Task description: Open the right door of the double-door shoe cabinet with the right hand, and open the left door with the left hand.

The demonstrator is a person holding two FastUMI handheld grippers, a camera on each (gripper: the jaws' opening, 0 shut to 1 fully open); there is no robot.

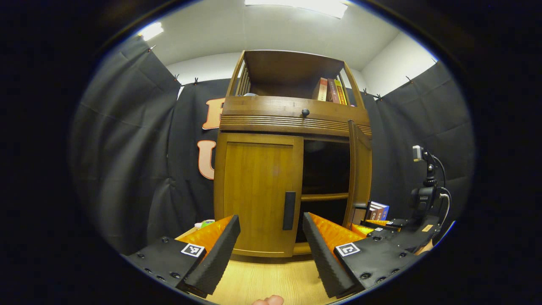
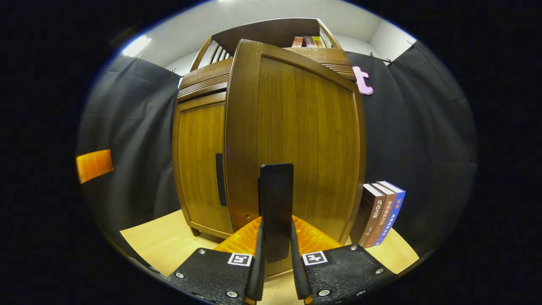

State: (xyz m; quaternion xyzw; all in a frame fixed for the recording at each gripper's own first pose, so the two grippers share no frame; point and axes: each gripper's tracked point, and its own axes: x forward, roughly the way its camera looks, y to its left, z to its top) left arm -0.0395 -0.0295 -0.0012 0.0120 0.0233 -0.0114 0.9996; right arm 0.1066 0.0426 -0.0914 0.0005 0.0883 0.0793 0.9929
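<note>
The shoe cabinet (image 1: 292, 123) is seen standing on the worktop (image 1: 262, 279) against the booth wall. Its right door (image 2: 305, 140) is swung open, and its handle (image 2: 276, 203) is clamped between both fingers of the right hand-held gripper (image 2: 276, 271). The left door (image 1: 258, 190) is shut, with its handle (image 1: 289, 210) untouched near its right edge. The left hand-held gripper (image 1: 271, 250) is held with fingers spread wide, just in front of the left door and apart from it. Books (image 2: 381, 214) are stood upright on the worktop to the right of the cabinet.
</note>
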